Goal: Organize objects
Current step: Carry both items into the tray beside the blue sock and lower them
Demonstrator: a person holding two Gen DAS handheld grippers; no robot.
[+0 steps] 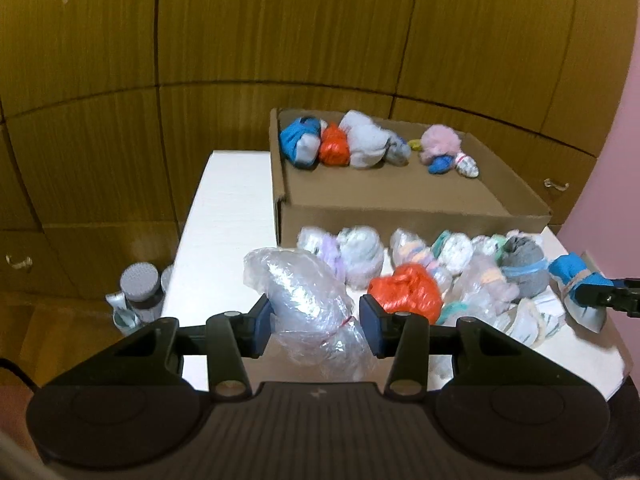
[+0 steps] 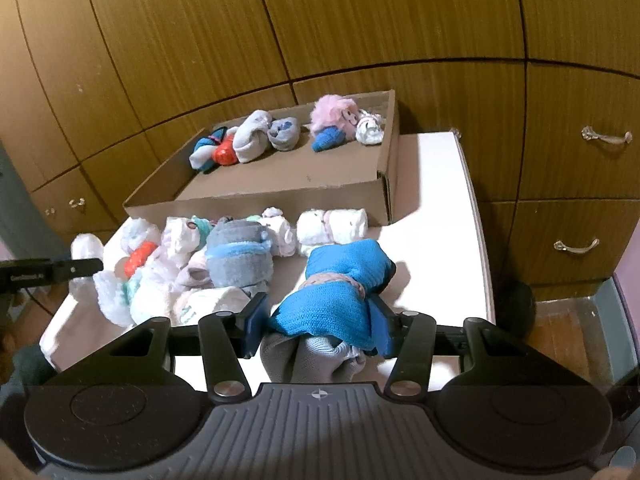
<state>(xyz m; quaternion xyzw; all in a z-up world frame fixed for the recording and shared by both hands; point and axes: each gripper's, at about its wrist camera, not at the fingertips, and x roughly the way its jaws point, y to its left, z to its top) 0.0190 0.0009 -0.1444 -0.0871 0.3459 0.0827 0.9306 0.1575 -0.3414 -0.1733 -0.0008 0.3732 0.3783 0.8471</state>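
My left gripper (image 1: 316,326) is shut on a clear plastic-wrapped bundle (image 1: 304,296), squeezed between both pads above the white table (image 1: 224,232). My right gripper (image 2: 316,326) is shut on a blue and grey rolled sock bundle (image 2: 344,280) at the table's right part; the same bundle (image 1: 576,280) shows at the right edge of the left wrist view. A pile of rolled socks (image 2: 224,256) lies in front of a shallow cardboard box (image 1: 400,200). Several sock bundles (image 1: 360,140) line the box's far wall, also seen as a row of bundles (image 2: 280,132) in the right wrist view.
An orange bundle (image 1: 404,288) lies right of my left gripper. Grey-capped jars (image 1: 140,288) stand left of the table, lower down. Wooden cabinet doors (image 1: 280,40) close off the back, drawers with handles (image 2: 576,246) the right. A pink wall (image 1: 628,160) borders the right.
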